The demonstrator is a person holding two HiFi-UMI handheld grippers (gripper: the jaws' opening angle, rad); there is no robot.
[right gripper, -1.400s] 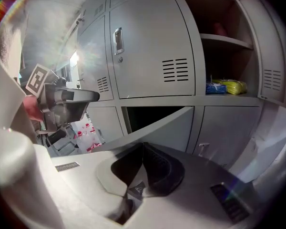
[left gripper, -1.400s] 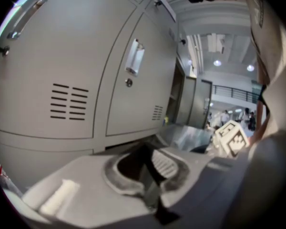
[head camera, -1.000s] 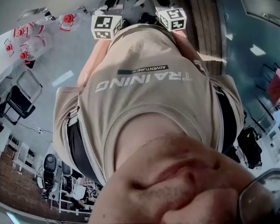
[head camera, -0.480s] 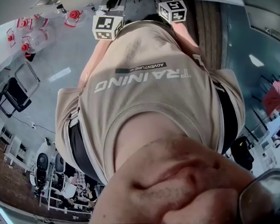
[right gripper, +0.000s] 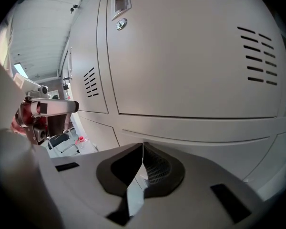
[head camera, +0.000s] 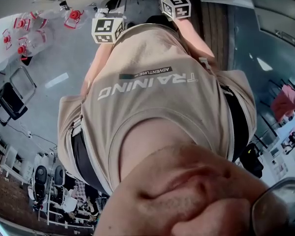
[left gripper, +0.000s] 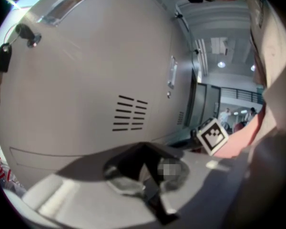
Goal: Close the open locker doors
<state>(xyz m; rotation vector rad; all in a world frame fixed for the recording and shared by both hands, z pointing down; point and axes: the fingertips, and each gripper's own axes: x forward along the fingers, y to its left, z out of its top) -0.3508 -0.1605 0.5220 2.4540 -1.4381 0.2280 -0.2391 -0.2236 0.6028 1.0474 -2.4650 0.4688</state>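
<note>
Plainly, left gripper [left gripper: 144, 146] and right gripper [right gripper: 143, 145] are closed, empty.

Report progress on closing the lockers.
Done: the locker doors before the right tool look flush and closed. In hand: both tools shut, empty; the left tool faces a vented door with its key. Left: whether that door is fully closed isn't clear.
</note>
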